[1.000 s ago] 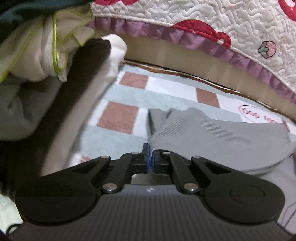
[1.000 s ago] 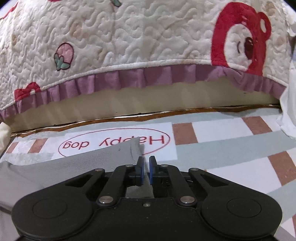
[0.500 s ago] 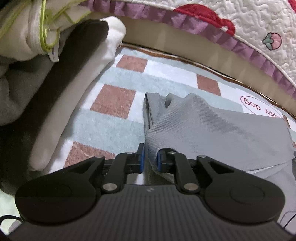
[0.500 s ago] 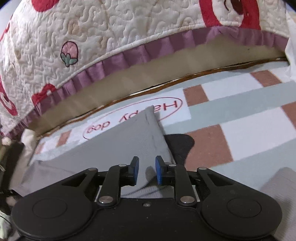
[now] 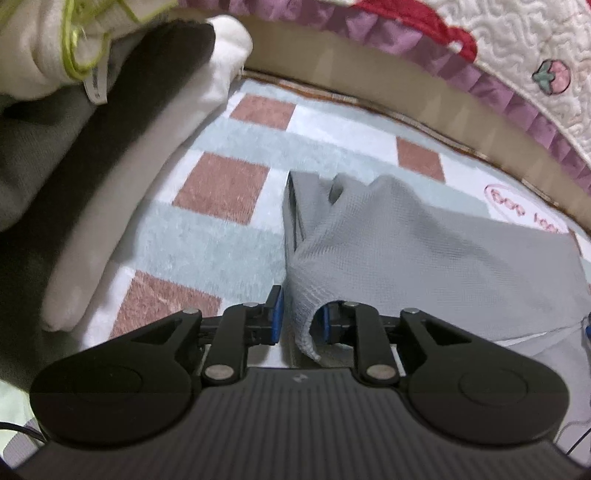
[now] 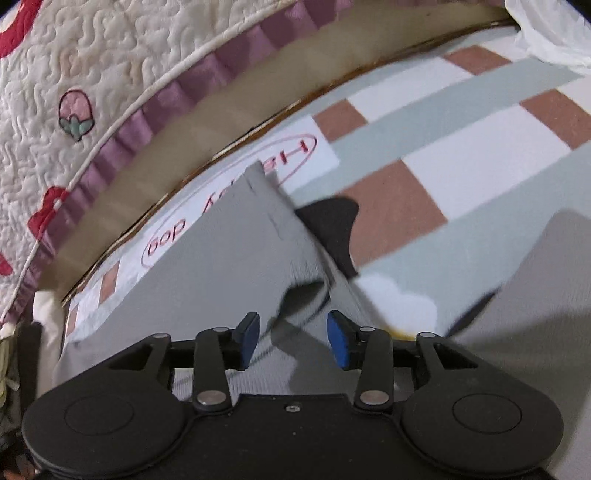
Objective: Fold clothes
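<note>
A grey ribbed garment (image 5: 424,251) lies folded on the checkered mat (image 5: 221,184). Its near left corner bunches up between the blue pads of my left gripper (image 5: 300,321). Those jaws are opening, and a narrow gap shows beside the left pad. In the right wrist view the same garment (image 6: 221,258) lies flat with its far corner over the "Happy dog" print. My right gripper (image 6: 293,336) hovers over its right edge. Its jaws are opening wide and the cloth lies loose beneath them, with no pad pressing on it.
A stack of folded clothes (image 5: 92,129) fills the left side. The quilted bedspread with a purple ruffle (image 6: 147,110) hangs along the back. A black patch (image 6: 332,229) lies beside the garment's right edge. More grey cloth (image 6: 554,280) and white cloth (image 6: 546,33) sit on the right.
Both grippers went from shut on the grey garment to parted jaws. The right gripper rolled and sank, and the garment's edge has dropped onto the mat.
</note>
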Action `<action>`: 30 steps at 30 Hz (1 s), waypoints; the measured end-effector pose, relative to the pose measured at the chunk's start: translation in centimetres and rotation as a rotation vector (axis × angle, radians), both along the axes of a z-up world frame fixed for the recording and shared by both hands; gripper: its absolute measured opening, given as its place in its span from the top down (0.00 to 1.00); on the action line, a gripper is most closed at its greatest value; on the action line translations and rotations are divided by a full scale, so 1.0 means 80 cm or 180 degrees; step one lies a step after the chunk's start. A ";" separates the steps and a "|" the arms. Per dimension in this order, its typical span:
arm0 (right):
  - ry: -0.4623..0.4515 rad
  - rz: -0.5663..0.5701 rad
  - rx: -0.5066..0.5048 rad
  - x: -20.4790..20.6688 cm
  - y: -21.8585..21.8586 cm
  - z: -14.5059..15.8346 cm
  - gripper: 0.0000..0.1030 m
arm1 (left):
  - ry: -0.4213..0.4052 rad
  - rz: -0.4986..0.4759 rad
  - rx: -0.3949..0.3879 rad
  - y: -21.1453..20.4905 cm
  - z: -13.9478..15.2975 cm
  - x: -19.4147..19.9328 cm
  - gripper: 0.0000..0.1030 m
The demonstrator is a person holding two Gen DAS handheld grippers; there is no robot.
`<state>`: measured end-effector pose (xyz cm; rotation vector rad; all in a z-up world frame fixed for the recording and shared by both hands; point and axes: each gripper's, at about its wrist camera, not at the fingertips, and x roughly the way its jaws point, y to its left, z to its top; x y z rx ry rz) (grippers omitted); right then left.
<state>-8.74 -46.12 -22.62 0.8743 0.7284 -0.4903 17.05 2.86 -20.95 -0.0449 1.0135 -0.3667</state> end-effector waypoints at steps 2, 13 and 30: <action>-0.0084 -0.0100 -0.0003 0.002 -0.006 -0.003 0.47 | 0.0012 -0.0011 0.0012 -0.001 -0.003 0.001 0.82; -0.0299 0.0261 -0.0525 0.017 -0.009 0.044 0.92 | -0.0446 -0.0269 -0.0022 -0.006 0.031 -0.015 0.99; 0.0316 0.0468 -0.0685 -0.037 0.027 0.075 0.92 | -0.0200 -0.0731 -0.0108 0.048 0.080 -0.111 0.99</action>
